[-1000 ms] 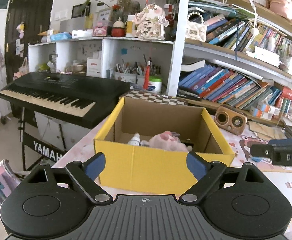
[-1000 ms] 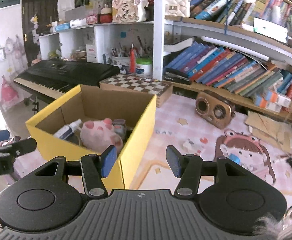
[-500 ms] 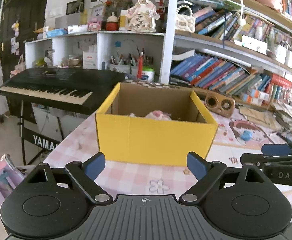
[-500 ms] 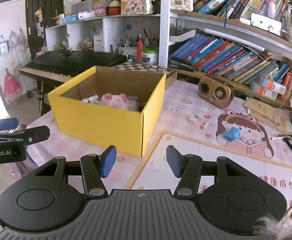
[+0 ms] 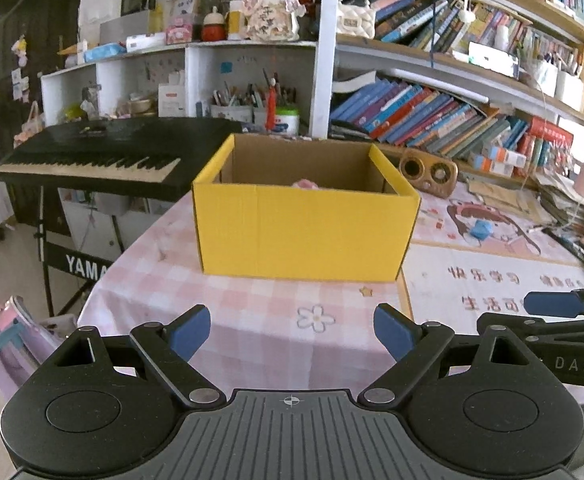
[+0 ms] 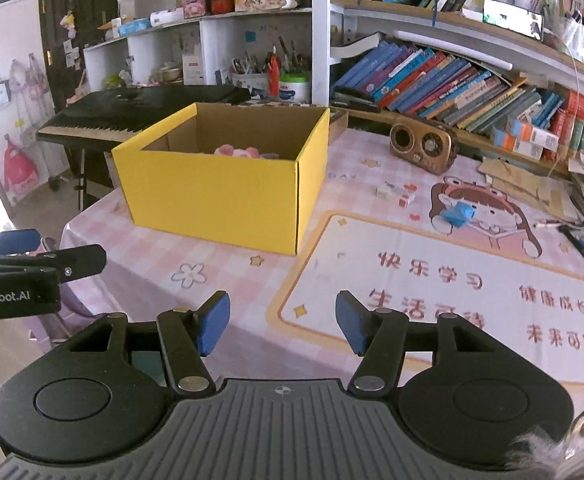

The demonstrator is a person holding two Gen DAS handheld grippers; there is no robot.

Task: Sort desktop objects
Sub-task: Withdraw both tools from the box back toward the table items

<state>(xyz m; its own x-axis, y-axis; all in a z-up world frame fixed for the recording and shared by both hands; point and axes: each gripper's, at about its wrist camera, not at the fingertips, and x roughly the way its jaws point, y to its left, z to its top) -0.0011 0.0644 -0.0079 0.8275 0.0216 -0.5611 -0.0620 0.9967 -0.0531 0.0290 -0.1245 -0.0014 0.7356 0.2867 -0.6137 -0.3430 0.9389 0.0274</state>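
Box (image 6: 216, 196), one; tongs (image 6: 278, 322), two.

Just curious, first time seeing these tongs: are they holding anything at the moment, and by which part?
Nothing is held. The left gripper stands open over bare tablecloth; the right gripper is opening, with nothing between its jaws.

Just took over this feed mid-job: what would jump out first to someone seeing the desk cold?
The bright yellow cardboard box stands open-topped on the pink checked tablecloth, with a pink plush toy inside. To its right lie a small blue object on the cartoon mat and a brown retro speaker near the crowded bookshelf. Both hand-held grippers are empty, left wide, right opening.
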